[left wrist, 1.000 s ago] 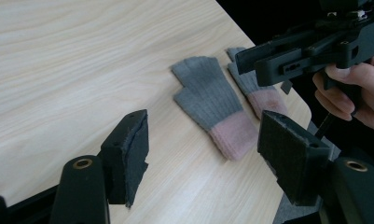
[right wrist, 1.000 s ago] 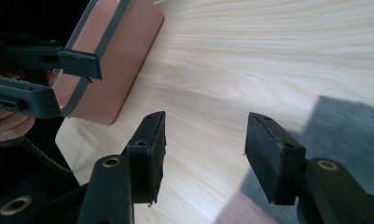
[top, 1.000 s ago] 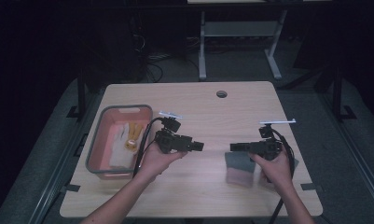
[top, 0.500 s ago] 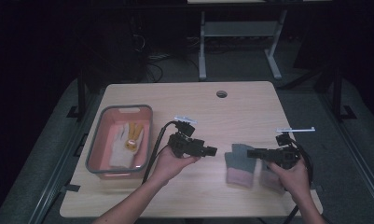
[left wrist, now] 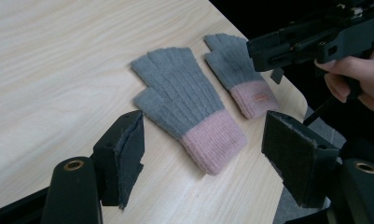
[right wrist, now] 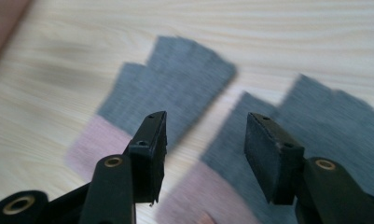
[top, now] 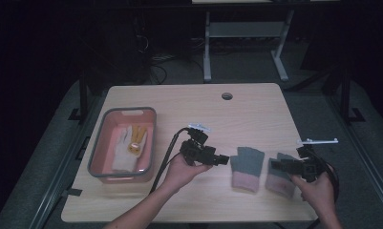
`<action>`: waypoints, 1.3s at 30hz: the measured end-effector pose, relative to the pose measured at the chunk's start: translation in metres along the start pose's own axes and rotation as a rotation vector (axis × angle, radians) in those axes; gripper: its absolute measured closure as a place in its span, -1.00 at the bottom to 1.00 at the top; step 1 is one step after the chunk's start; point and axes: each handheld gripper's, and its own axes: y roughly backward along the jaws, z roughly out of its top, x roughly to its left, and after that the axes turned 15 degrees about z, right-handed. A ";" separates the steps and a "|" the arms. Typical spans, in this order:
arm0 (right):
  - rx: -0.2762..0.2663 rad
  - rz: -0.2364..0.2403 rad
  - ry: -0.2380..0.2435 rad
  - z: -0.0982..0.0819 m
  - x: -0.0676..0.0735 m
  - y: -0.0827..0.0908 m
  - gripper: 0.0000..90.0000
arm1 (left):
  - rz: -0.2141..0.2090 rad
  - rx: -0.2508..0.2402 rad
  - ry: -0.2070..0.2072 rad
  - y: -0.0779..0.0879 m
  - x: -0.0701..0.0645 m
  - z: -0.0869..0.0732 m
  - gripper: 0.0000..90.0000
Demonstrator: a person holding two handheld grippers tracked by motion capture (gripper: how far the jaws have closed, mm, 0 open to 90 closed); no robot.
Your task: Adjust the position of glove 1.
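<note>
Both jaws spread wide, nothing pinched; left gripper (top: pixel 226 159) just opened further. Two gloves (left wrist: pixel 187 105) flat side by side on the table (top: pixel 189 100), between left and right gripper (top: pixel 274 166). Soft, light, floppy knit, probably best pinched at the pink cuff.

Black tongs (top: pixel 226 159) with fuzzy dark pads (brass-ringed pivot holes), thick black cable (top: pixel 166 157), bare forearms.

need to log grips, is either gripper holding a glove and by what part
Nothing is held. Left gripper and right gripper hover open over two gloves lying flat.
</note>
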 end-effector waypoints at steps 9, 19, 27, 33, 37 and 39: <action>0.056 -0.092 0.005 -0.011 -0.012 0.001 0.12 | -0.018 0.008 -0.006 -0.011 -0.006 -0.002 -0.34; 0.104 -0.161 -0.003 -0.022 -0.022 -0.009 0.17 | -0.029 0.014 -0.001 -0.019 -0.008 -0.002 -0.34; 0.154 -0.265 0.093 -0.023 -0.010 -0.021 0.36 | -0.036 0.025 0.000 -0.027 -0.012 -0.006 -0.34; 0.157 -0.276 0.086 -0.022 -0.010 -0.021 0.69 | -0.041 0.035 -0.007 -0.030 -0.015 -0.010 -0.34; 0.152 -0.285 0.085 -0.021 -0.008 -0.023 0.82 | -0.038 0.032 0.000 -0.029 -0.013 -0.011 -0.34; 0.143 -0.274 0.082 -0.020 -0.010 -0.021 0.86 | -0.033 0.032 0.000 -0.027 -0.012 -0.011 -0.34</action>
